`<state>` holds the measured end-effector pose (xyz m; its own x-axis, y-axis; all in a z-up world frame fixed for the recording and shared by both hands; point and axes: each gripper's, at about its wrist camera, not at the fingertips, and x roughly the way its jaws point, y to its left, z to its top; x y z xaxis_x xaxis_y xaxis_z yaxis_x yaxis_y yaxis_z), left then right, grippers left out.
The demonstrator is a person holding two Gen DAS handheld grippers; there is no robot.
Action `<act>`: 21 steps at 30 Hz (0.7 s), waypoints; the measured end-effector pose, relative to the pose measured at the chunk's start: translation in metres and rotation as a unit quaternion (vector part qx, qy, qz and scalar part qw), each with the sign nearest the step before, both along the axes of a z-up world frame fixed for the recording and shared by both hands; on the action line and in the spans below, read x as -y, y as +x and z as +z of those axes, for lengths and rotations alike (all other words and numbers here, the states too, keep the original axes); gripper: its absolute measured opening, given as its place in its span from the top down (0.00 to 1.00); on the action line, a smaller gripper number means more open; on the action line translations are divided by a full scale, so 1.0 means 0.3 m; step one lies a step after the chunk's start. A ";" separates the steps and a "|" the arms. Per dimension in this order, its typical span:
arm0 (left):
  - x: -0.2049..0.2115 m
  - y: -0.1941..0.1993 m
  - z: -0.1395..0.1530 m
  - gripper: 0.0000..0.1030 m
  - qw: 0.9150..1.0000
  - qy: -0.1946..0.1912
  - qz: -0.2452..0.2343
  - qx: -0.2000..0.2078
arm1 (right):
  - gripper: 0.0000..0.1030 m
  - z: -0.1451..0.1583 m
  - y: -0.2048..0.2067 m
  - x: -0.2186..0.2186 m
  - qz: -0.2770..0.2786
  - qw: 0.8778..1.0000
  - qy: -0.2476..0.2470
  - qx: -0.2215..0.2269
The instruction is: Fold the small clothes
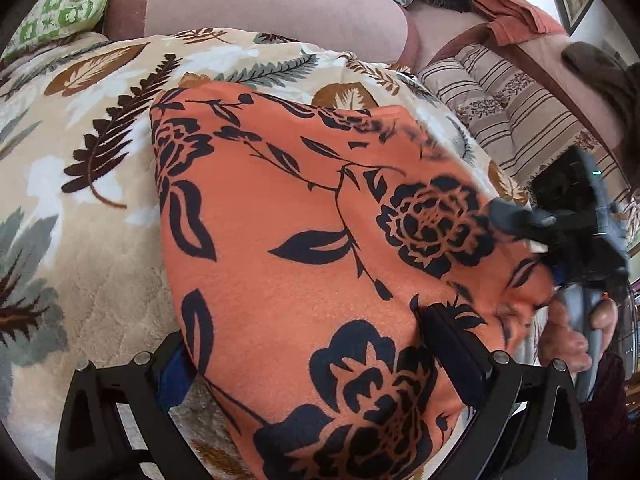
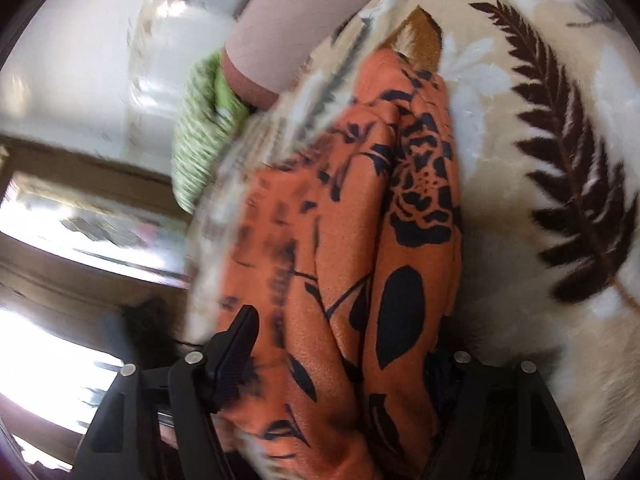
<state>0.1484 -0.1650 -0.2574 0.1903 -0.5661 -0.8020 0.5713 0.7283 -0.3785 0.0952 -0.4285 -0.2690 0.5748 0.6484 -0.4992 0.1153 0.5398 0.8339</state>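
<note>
1. Left gripper (image 1: pixel 320 360): fingers spread wide on either side of the orange floral garment (image 1: pixel 312 240), cloth bunched between them — whether truly pinched or only straddled, cannot tell. Worth closing firmly on the near edge before any lift, so both layers travel together.
2. Right gripper (image 2: pixel 344 344): much the same in its own view — left finger (image 2: pixel 236 344) bare beside the cloth, right finger buried under the folds, hold not readable (motion blur on that side). Best slowed down before committing.
3. Garment location: draped on the leaf-print fleece blanket (image 1: pixel 80 152), with lengthwise ridges in the right wrist view. Likely mid-fold; the ridges ask for smoothing — tension between the two grippers, then a low, even sweep toward the far edge.
4. Risk, as a judgement: plush blanket may drag the underside and skew the crease; a slight lift clear of the pile should help.
5. Farther off: green patterned cloth (image 1: pixel 60 12), pinkish sofa cushion (image 1: pixel 260 4), striped cushion (image 1: pixel 512 112) — well apart from the garment, no obstacle to the fold.
</note>
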 end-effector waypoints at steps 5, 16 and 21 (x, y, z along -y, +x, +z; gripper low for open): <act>0.012 -0.010 0.001 0.01 1.000 0.015 -0.004 0.012 | 0.30 -0.034 0.036 -0.051 0.029 0.998 -0.060 -0.020; 0.016 -0.015 0.002 0.01 1.000 0.014 -0.002 0.018 | 0.34 -0.045 0.029 -0.029 0.016 0.999 -0.033 -0.024; 0.016 -0.034 0.026 0.09 0.999 0.009 -0.004 0.038 | 0.49 -0.037 0.026 -0.028 0.000 0.998 -0.050 -0.036</act>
<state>0.1382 -0.1697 -0.2497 0.2473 -0.5526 -0.7959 0.6037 0.7304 -0.3195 0.1029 -0.4201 -0.2802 0.5354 0.5933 -0.6011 0.1739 0.6191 0.7658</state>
